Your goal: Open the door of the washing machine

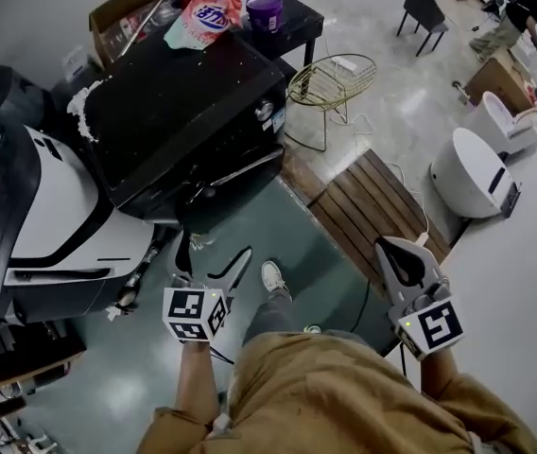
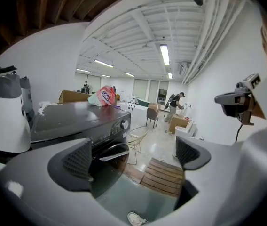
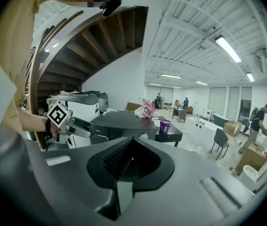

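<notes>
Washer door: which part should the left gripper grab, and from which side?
Grip the silver handle strip at the upper right of the dark round door, as the left gripper view shows it. It seems to jut from the door face, which probably gives the jaws an edge to close on. Come from the front; the left gripper is open, empty and faces it.

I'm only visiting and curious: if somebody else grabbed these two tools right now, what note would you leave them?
Left tool: jaws apart, nothing between them, aimed at the machine's front.
Right tool: jaws together, empty, farther from the machine.
Washing machine: dark, ahead and to the person's left. Its door faces the left tool; neither tool touches it.
Done: no grasp yet. I cannot tell whether the door is fully shut or slightly ajar.
Left: bring the left tool to the door's edge, grip it and swing it open.
</notes>
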The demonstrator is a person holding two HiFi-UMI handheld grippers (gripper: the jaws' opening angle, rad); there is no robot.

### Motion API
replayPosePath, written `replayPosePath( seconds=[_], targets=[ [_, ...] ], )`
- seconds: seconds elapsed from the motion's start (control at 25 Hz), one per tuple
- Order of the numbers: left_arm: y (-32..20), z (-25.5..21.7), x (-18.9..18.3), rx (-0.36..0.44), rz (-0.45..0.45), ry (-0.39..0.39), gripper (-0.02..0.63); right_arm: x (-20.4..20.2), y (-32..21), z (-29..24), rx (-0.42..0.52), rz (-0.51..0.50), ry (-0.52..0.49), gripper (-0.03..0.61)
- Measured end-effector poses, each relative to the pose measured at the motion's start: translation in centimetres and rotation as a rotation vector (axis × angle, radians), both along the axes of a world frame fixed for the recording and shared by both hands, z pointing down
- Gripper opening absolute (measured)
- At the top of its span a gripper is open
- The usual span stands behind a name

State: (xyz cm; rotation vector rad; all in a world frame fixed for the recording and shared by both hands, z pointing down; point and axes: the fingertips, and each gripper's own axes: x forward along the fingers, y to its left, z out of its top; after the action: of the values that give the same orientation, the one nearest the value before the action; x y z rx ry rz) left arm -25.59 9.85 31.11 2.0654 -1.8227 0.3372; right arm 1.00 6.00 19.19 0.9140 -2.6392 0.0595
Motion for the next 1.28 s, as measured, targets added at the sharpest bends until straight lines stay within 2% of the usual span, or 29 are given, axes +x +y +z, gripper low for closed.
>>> replayPosePath(
  seconds=[0.12, 0.24, 0.44, 0.56, 0.8, 0.96, 1.12, 1.28],
  targets=[
    [-3.9, 1.4, -1.1, -0.034, 0.04, 0.017, 0.589, -2.5, -3.4, -0.6, 0.005, 0.008, 0.017, 0.005],
    [-7.6, 3.1, -1.2, -0.083, 0.095, 0.0, 0.589, -3.1, -5.8, -0.7, -0.001, 0.041, 0.035, 0.005],
    [-13.4, 4.5, 0.4, -0.152, 0.147, -0.027, 0.588, -0.2, -9.4, 0.0, -0.049, 0.129, 0.048, 0.005],
    [-16.4, 5.0, 2.2, -0.187, 0.154, -0.053, 0.588, 1.8, -12.3, 0.9, -0.08, 0.144, 0.03, 0.005],
    [-21.0, 6.0, 4.0, -0.265, 0.103, -0.174, 0.586, 2.6, -19.2, 1.9, -0.128, 0.061, -0.078, 0.005],
    [-23.7, 9.1, 5.5, -0.368, 0.12, -0.25, 0.586, 3.1, -23.1, 2.9, -0.14, 0.005, -0.107, 0.005],
    [-25.6, 13.3, 5.0, -0.48, 0.141, -0.368, 0.586, 3.1, -24.9, 4.8, -0.154, -0.046, -0.108, 0.005],
    [-27.0, 16.9, 4.1, -0.56, 0.165, -0.457, 0.584, 4.1, -25.1, 7.3, -0.21, -0.053, -0.112, 0.005]
  ],
)
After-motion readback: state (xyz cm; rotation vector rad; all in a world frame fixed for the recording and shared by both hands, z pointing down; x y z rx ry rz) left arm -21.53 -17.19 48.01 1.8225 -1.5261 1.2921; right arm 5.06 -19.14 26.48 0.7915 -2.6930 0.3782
